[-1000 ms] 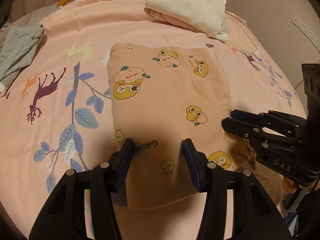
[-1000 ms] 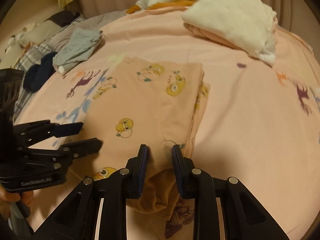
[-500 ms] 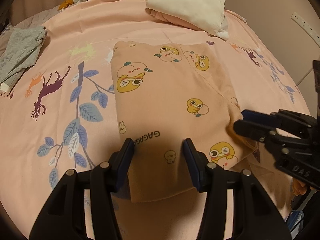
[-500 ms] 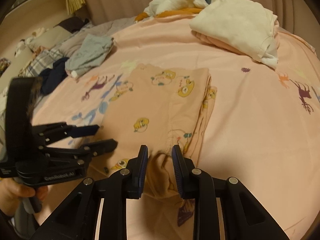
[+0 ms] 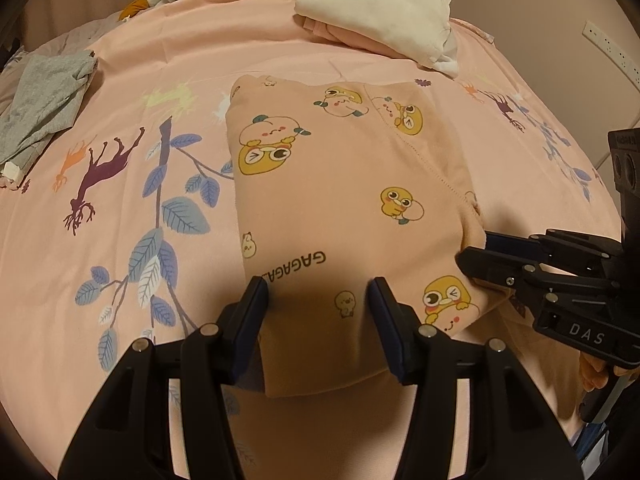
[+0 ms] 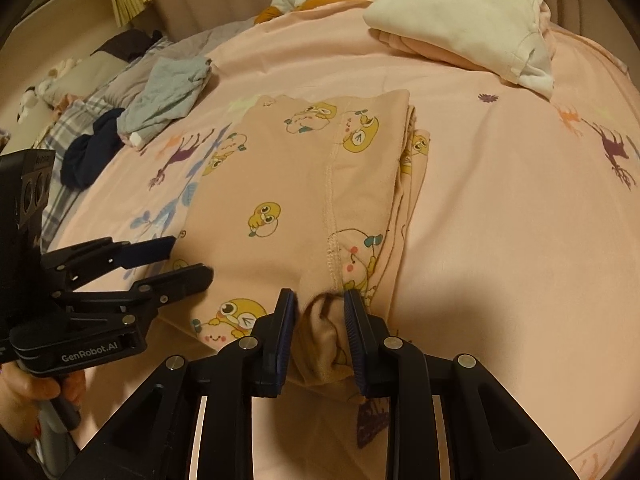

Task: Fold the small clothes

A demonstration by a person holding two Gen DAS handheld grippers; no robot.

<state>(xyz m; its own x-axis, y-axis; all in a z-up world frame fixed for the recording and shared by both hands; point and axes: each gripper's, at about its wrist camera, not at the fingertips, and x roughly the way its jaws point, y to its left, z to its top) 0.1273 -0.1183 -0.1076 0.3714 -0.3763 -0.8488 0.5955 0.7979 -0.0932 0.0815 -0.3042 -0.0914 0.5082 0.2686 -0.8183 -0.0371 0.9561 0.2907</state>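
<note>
A peach garment printed with yellow ducks [image 5: 344, 208] lies folded on the pink bed sheet [image 5: 120, 260]; it also shows in the right wrist view [image 6: 304, 208]. My left gripper [image 5: 318, 300] is open, its fingers straddling the garment's near edge without pinching it. My right gripper [image 6: 318, 304] has its fingers narrowly apart around a bunched fold of the garment's near right corner. The right gripper also shows at the right of the left wrist view [image 5: 476, 250]; the left gripper shows at the left of the right wrist view [image 6: 188, 258].
A folded stack of white and pink clothes [image 5: 380, 12] lies at the far side of the bed. A grey garment [image 5: 40, 108] lies at the left, a dark blue one [image 6: 92, 152] beside it. A wall power strip [image 5: 608, 48] is at the right.
Both grippers drew back a little from the garment and returned. The right gripper's fingers have spread slightly around the bunched corner. The garment stays flat.
</note>
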